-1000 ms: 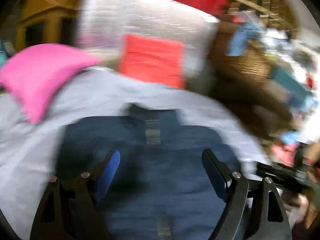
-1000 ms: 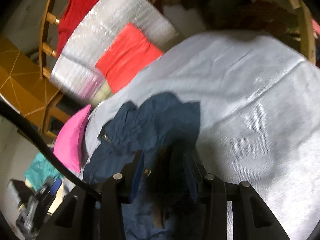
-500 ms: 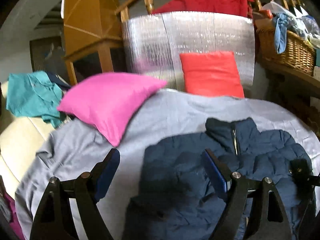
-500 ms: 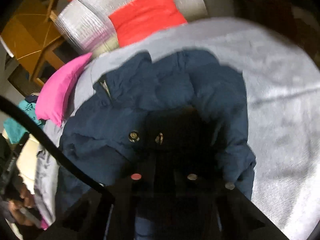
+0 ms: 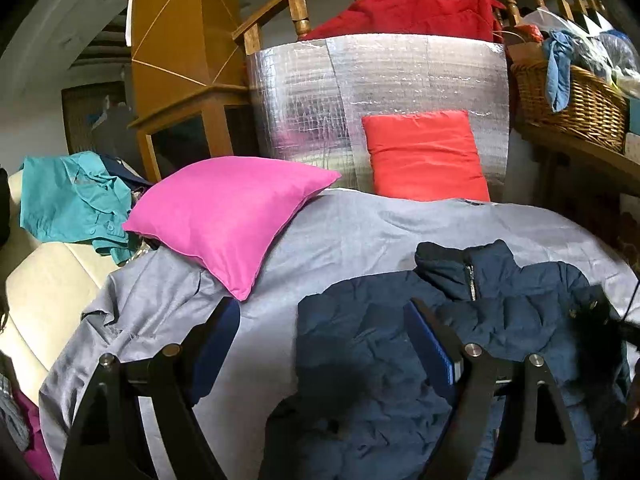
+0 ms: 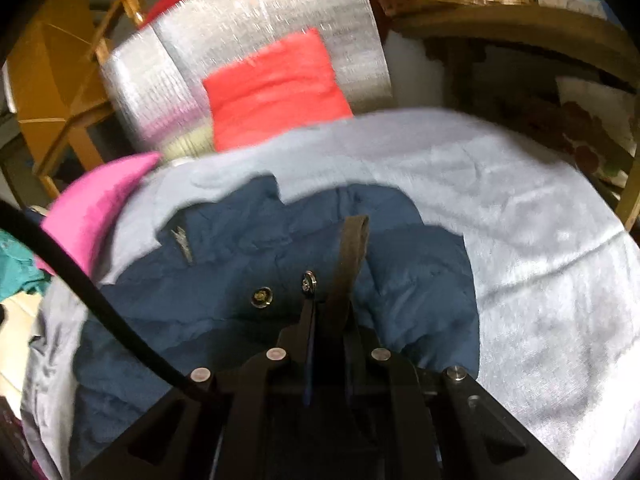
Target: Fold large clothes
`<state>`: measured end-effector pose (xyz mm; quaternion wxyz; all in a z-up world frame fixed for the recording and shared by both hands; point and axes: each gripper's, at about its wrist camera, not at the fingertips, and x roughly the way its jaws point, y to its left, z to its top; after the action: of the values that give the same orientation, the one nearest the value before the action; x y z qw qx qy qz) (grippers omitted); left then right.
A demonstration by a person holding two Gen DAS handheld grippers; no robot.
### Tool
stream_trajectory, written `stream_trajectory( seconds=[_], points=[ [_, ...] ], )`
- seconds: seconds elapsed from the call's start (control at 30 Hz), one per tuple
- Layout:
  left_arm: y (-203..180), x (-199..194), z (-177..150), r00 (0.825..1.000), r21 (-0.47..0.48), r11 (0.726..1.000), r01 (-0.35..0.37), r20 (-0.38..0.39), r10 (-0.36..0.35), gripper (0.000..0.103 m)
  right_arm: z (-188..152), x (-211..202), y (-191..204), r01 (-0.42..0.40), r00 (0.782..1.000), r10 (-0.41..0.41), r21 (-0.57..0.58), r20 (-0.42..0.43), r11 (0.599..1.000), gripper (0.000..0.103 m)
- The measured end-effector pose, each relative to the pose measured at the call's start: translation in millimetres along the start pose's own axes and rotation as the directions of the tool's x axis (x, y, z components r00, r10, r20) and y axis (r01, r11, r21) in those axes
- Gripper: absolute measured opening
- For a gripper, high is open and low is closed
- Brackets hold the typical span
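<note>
Since a second ago I swung my left gripper [image 5: 320, 344] leftward, fingers spread, empty. Right gripper [image 6: 328, 320] pinches navy jacket's [image 5: 400, 352] dark strap [image 6: 352, 256]; jacket lies crumpled on grey sheet [image 5: 360, 236].

One crumpled navy quilted jacket [image 5: 460, 332] lies on one grey bedsheet [image 5: 360, 232]. Two pillows: one bright pink [image 5: 228, 216], one orange-red [image 5: 426, 156]. One silver foil panel [image 5: 376, 88], one woven wicker basket [image 5: 568, 100], one teal shirt [image 5: 68, 196].
</note>
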<state>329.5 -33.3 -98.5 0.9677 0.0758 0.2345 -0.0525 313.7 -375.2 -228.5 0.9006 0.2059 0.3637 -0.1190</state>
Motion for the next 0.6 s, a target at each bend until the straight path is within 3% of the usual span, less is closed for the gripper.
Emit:
stream_trajectory(
  seconds=[0.07, 0.3, 0.4, 0.43, 0.47, 0.53, 0.6],
  points=[
    [1.7, 0.6, 0.5, 1.000, -0.007, 1.000, -0.005, 0.000, 0.005, 0.084, -1.6, 13.5, -3.8, 0.011, 0.999, -0.010, 0.020, -0.048, 1.000, 0.012],
    [6.9, 0.5, 2.3, 1.000, -0.021, 1.000, -0.021, 0.006, 0.021, 0.084, -1.2, 10.5, -10.7, -0.017, 0.997, 0.023, 0.069, -0.080, 0.997, 0.017],
    [5.9, 0.9, 1.9, 1.000, -0.016, 1.000, -0.023, 0.004, 0.023, 0.084, -0.9, 9.0, -15.1, -0.047, 0.993, 0.058, 0.107, -0.101, 0.993, 0.038],
    [5.2, 0.9, 1.6, 1.000, -0.015, 1.000, -0.024, 0.005, 0.025, 0.084, -1.5, 8.6, -16.9, -0.062, 0.992, 0.074, 0.119, -0.105, 0.991, 0.053],
    [4.7, 1.0, 1.6, 1.000, -0.013, 1.000, -0.026, 0.005, 0.026, 0.084, -2.7, 9.1, -18.3, -0.073, 0.990, 0.087, 0.130, -0.110, 0.989, 0.056],
    [3.4, 1.5, 1.6, 1.000, -0.011, 1.000, -0.028, 0.003, 0.028, 0.084, -5.8, 12.3, -16.5, -0.080, 0.988, 0.096, 0.125, -0.124, 0.989, 0.055],
    [2.2, 2.6, 1.5, 1.000, -0.011, 1.000, -0.028, 0.001, 0.028, 0.084, -10.4, 16.0, -8.5, -0.068, 0.986, 0.080, 0.085, -0.146, 0.994, 0.047]
  ],
)
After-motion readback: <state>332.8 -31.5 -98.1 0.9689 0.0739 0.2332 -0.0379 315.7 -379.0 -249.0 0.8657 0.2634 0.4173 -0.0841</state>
